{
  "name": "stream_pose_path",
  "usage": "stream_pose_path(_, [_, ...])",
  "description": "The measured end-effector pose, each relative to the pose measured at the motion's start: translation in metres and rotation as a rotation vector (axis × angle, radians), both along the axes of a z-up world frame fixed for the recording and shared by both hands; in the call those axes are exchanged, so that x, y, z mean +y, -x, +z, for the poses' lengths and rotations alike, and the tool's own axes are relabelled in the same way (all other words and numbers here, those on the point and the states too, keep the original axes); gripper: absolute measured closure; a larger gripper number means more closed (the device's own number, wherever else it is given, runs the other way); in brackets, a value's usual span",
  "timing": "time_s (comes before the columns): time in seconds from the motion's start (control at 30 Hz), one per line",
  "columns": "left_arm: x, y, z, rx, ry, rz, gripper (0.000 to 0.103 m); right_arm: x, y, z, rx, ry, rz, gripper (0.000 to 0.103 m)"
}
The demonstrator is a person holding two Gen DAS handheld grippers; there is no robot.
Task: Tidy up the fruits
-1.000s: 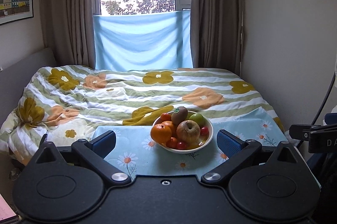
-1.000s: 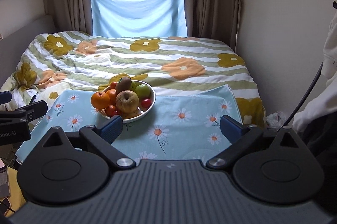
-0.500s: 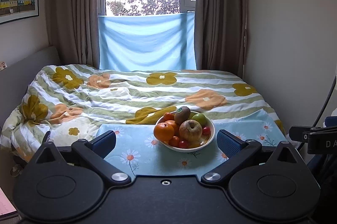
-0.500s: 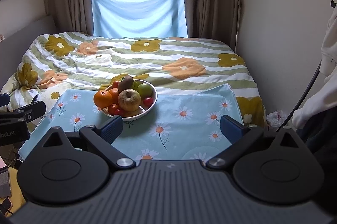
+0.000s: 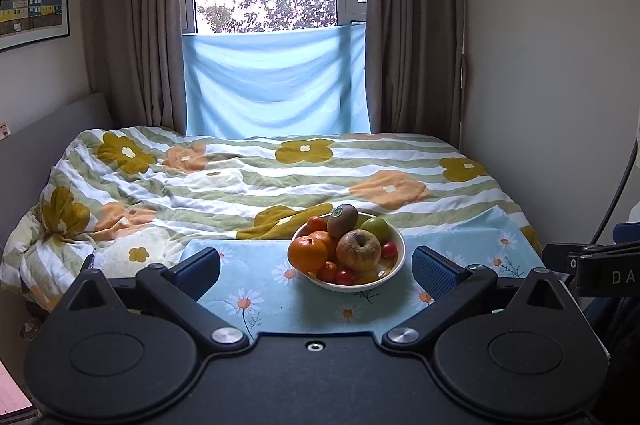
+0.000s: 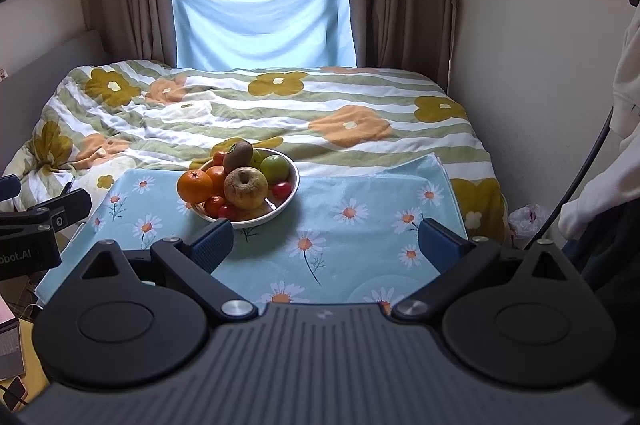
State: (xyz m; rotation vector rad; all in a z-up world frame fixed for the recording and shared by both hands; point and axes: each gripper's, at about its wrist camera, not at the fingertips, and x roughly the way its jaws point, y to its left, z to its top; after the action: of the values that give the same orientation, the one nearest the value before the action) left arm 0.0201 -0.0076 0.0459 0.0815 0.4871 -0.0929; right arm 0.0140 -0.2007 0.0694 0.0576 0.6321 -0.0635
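A white bowl (image 5: 396, 267) heaped with fruit stands on a blue daisy cloth (image 5: 264, 289) at the near end of the bed. In it are an orange (image 5: 307, 253), a wrinkled yellow apple (image 5: 359, 249), a kiwi (image 5: 342, 221), a green apple (image 5: 376, 228) and small red fruits. My left gripper (image 5: 316, 267) is open, short of the bowl, which shows between its fingers. In the right wrist view the bowl (image 6: 294, 181) sits ahead and to the left. My right gripper (image 6: 326, 243) is open over the cloth (image 6: 360, 217), holding nothing.
A striped, flowered duvet (image 5: 280, 177) covers the bed behind the cloth. A wall (image 6: 540, 25) runs close along the right side. A person's white sleeve (image 6: 600, 197), a black cable (image 6: 576, 181) and a plastic bag (image 6: 528, 221) are at the right. Curtains and a window stand at the far end.
The left view has tilted up a little, showing more window. The right gripper has shifted slightly, so the bowl sits a bit higher in its view. Both stay open; the fruit has not moved.
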Motion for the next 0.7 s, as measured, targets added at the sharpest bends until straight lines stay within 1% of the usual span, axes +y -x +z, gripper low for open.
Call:
stream_pose_path(0.6, [0.001, -0.008, -0.003, 0.032, 0.006, -0.005, 0.0, -0.001, -0.006, -0.003, 0.015, -0.01, -0.002, 0.0])
stream_pose_path(0.7, [0.004, -0.011, -0.003, 0.043, 0.031, -0.017, 0.0, -0.001, -0.006, -0.004, 0.015, -0.011, -0.003, 0.0])
